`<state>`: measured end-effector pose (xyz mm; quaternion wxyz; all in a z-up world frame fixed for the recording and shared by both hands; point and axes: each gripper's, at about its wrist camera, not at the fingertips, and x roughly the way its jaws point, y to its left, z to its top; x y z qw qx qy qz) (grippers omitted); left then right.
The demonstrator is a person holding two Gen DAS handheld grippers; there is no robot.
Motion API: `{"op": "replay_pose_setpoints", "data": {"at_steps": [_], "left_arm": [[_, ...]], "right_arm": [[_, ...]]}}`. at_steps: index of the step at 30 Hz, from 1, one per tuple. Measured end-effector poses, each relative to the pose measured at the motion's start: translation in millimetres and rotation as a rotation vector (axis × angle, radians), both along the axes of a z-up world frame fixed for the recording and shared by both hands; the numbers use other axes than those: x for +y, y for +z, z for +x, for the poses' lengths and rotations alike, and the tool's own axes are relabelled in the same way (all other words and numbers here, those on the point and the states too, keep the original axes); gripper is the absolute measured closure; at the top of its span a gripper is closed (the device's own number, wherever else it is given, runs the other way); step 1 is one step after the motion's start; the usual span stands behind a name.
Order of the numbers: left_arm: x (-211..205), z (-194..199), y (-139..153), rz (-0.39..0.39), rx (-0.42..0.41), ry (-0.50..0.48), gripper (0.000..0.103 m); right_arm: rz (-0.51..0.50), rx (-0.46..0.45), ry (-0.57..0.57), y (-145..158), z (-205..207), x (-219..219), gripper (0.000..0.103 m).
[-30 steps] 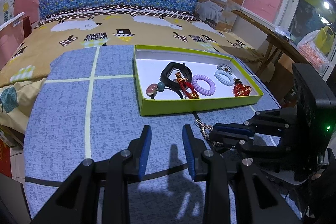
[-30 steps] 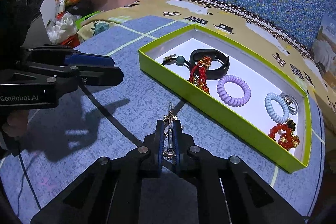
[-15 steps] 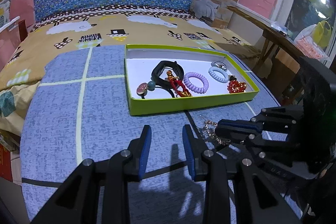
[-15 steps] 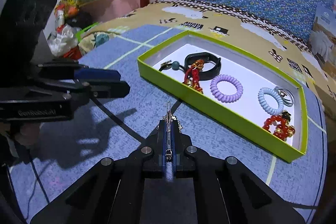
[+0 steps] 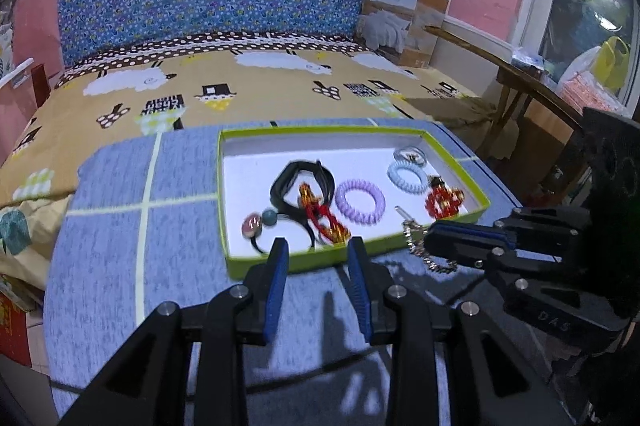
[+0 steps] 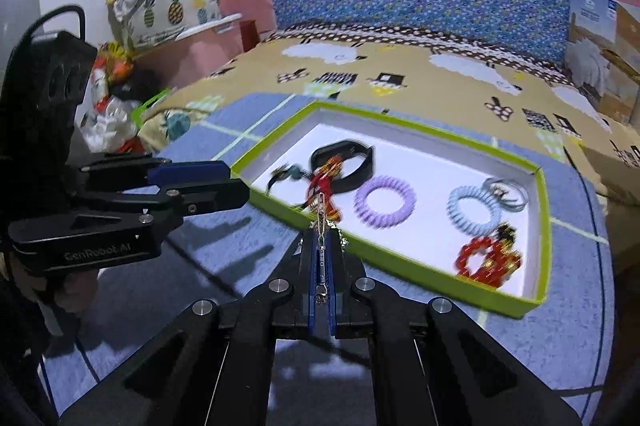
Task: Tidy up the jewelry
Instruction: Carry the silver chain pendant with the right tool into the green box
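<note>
A green-rimmed tray with a white floor lies on the blue cloth. It holds a black band, a red-gold charm, a purple coil ring, a light blue coil ring and a red bead bracelet. My right gripper is shut on a metal chain, held above the tray's near rim. My left gripper is open and empty, just before the tray's near rim.
The blue cloth has pale yellow lines and covers a round table. A bed with a sheep-pattern sheet lies behind. A cardboard box stands at the back right. A wooden table is to the right.
Both grippers have risen and moved toward the tray. The right gripper has carried the chain up off the cloth to the tray's near rim. The left gripper stays open.
</note>
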<state>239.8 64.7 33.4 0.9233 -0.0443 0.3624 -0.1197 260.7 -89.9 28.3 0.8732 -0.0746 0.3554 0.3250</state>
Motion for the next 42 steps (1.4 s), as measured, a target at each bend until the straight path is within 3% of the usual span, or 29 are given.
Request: {"op": "replay_pose_setpoints", "data": {"at_steps": [15,20,23,35,37,38,42], "left_arm": [[-23,65,-23,0.016,0.1,-0.007,0.072],[-31,74,-29,0.054,0.103,-0.014,0.09],[-32,79,-29,0.058,0.097,-0.014,0.092],[-28,88,-30,0.07,0.082,0.011,0.092],[-27,86,-29,0.063,0.083,0.009,0.092],[-26,85,-28,0.063,0.081,0.01,0.091],[-20,75,-22,0.058,0.066,0.023,0.081]], "right_arm": [[-0.035,0.039,-0.12,-15,68,-10,0.1],[-0.036,0.057,-0.127,-22,77,-12,0.1],[-0.038,0.061,-0.132,-25,81,-12,0.1],[-0.031,0.092,-0.134,-30,92,-11,0.099],[-0.036,0.094,-0.138,-29,92,-12,0.093],[-0.035,0.093,-0.139,-29,90,-12,0.088],[-0.032,0.08,-0.136,-23,83,-15,0.088]]}}
